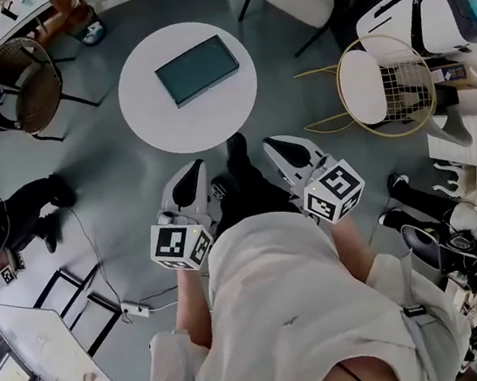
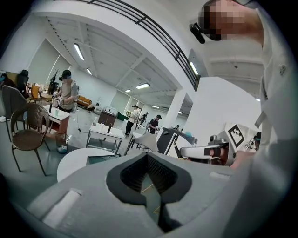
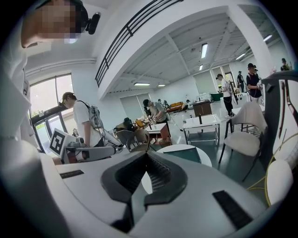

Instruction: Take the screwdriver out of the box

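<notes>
Box (image 1: 197, 69): flat, dark teal, lid closed, on round white surface (image 1: 148, 110).
Left hand-held gripper (image 1: 188, 171) and right hand-held gripper (image 1: 278, 146): clenched, empty.

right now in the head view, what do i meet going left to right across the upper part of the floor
brown wicker chair → round white table with the dark box lying closed on it → gold wire chair

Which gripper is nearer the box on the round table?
Left, narrowly. In the head view the left gripper sits just short of the table, below the near corner of the box; the right gripper is farther off, toward its right.
</notes>
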